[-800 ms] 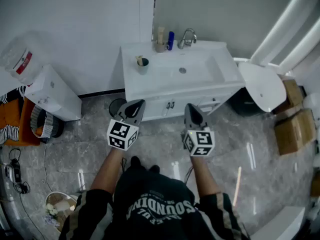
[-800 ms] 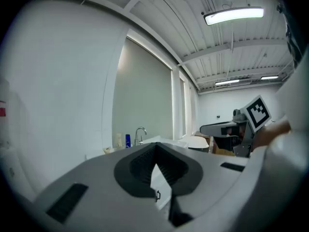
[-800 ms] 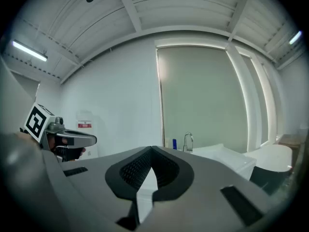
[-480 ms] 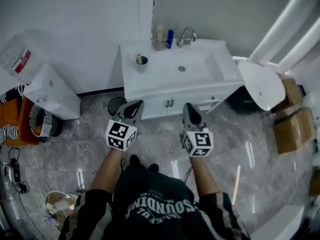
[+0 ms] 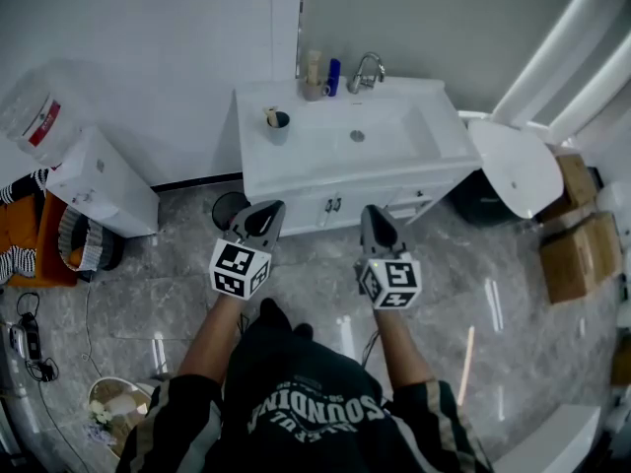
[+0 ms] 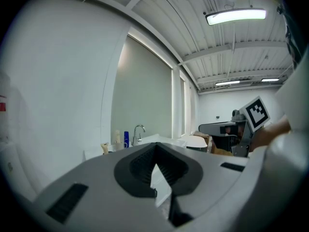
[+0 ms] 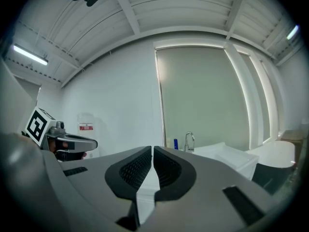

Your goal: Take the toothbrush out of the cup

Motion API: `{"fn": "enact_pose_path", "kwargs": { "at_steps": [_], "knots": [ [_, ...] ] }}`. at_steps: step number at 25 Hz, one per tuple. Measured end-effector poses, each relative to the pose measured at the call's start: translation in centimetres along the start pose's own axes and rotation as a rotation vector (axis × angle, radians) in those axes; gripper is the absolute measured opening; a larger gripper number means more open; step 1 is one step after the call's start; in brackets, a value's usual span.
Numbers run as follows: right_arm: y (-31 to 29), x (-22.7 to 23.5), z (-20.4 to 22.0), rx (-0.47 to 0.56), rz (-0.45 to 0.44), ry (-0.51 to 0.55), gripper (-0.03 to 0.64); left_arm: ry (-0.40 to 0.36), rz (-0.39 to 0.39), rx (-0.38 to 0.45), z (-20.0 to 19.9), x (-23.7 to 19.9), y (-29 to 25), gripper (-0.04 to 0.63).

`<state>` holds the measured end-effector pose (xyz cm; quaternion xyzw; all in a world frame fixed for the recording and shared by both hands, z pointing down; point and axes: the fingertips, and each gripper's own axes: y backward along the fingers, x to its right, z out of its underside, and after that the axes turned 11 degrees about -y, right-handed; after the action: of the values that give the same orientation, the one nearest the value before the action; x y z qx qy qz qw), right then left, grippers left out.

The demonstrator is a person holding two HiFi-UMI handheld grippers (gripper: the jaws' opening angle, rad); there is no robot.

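Head view shows me a small dark cup (image 5: 280, 127) holding a pale toothbrush (image 5: 270, 116), far beyond the jaws; my right gripper view misses both. Left gripper (image 5: 265, 214) and right gripper (image 5: 374, 218) sit level, closed, empty.

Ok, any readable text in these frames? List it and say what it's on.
"SOUNDING": large print on the person's shirt, seen upside down; the last letter is unsure.
Smaller line of print beside it: too small to read.
Red label on the white container: blurred, unreadable.
Square markers on the grippers' cubes: black-and-white patterns only, no letters.
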<state>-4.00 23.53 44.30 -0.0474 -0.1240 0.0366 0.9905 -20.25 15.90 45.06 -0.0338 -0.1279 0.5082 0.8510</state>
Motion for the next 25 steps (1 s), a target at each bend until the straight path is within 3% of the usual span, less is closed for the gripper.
{"fn": "enact_pose_path", "kwargs": {
  "at_steps": [13,25],
  "knots": [
    [-3.8,1.4,0.1,-0.015,-0.014,-0.01,0.0,0.015,0.01,-0.005,0.6,-2.1,-4.1,-0.002],
    [-15.3,3.7,-0.5,-0.057,-0.048,-0.011,0.0,0.008,0.016,-0.03,1.5,-8.5,-13.1,-0.002]
  ]
}}
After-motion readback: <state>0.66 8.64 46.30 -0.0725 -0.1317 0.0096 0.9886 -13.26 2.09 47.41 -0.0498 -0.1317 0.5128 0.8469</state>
